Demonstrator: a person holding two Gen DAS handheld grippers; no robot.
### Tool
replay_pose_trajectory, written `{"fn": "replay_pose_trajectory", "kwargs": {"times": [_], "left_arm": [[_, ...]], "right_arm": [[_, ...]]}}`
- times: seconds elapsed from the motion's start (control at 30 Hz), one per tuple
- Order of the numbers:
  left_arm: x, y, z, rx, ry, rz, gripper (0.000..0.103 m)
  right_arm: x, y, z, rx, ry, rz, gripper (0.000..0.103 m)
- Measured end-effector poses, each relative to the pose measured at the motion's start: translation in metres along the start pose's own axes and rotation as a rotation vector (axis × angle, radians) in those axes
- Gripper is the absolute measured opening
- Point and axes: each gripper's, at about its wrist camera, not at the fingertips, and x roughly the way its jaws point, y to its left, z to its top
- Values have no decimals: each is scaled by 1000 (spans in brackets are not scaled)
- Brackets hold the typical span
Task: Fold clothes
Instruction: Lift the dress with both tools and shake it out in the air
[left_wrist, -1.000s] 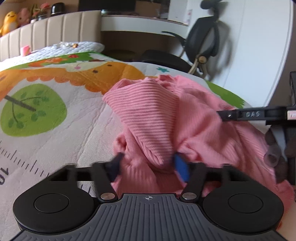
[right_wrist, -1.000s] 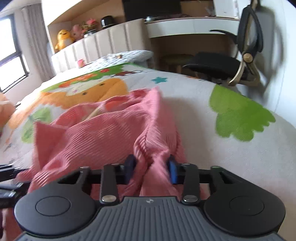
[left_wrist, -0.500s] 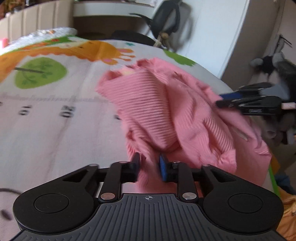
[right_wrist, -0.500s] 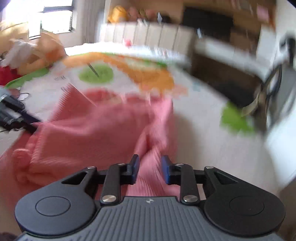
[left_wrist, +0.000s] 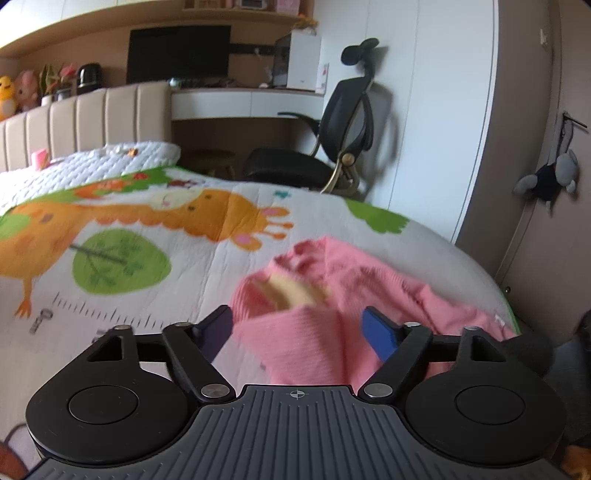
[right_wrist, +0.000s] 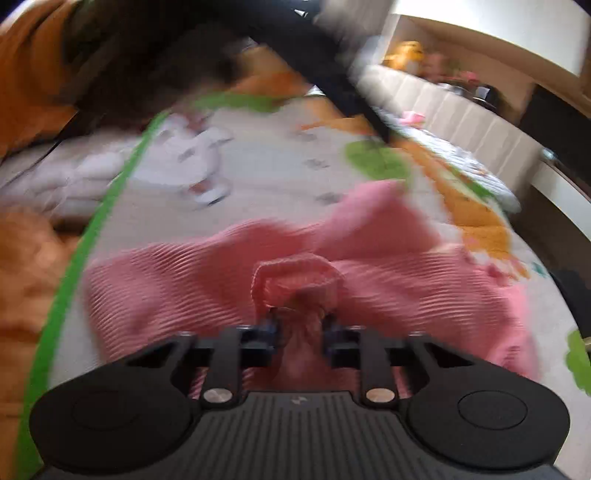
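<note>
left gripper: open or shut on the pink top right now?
Open. The left gripper has its fingers spread wide, and the pink top lies loose between them on the bed quilt, not pinched.

The left gripper (left_wrist: 297, 326) stands with its jaws spread wide, the dark left finger and the blue-padded right finger well apart, pointing forward and slightly downward. Nothing is pinched between them; pink cloth only lies in the gap ahead. Its black body fills the lower part of the left wrist view, level and steady.

The right gripper (right_wrist: 301, 328) has its jaws drawn close together, clamped on a bunched fold of the pink garment (right_wrist: 295, 280) that sits squeezed between the two fingertips. The right wrist view is heavily blurred. A dark, blurred limb or sleeve crosses the top of that view; it cannot be made out further.
</note>
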Motion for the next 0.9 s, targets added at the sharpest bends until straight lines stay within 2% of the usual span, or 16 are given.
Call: {"fn": "replay_pose_trajectory", "kwargs": {"times": [0.03,0.07,0.17,0.23,0.33,0.47,0.5,0.53,0.57,0.6,0.67,0.73,0.9], "left_arm": [[0,-3,2,18,-6,-4,94],[0,-7,2,41,-11,-12,95],[16,-22,0,107,10,-43,95],[37,-36,-5,150,42,-64,96],[69,-56,-13,216,89,-84,96],[94,-64,-23,287,120,-46,96],[97,-63,-25,301,124,-35,91],[101,-63,-28,316,128,-24,63],[105,-63,-30,330,132,-12,43],[109,-63,-32,344,137,-1,8],[102,-47,-25,316,119,31,5],[87,-23,-11,276,65,107,5],[37,78,17,84,-98,467,4]], "right_arm": [[-5,-22,6,51,-31,-52,18],[-11,-45,11,102,-63,-109,18],[-37,-140,9,276,-172,-444,17],[-36,-192,-6,321,-165,-689,17],[-20,-229,-43,416,-64,-786,17],[1,-277,-91,542,72,-908,17],[8,-276,-96,560,91,-898,17],[9,-274,-101,559,100,-892,17],[11,-273,-106,557,110,-887,17],[12,-271,-111,556,118,-882,17],[13,-269,-110,551,112,-881,17],[11,-271,-108,535,99,-892,17],[14,-272,-94,475,59,-972,17]]}}
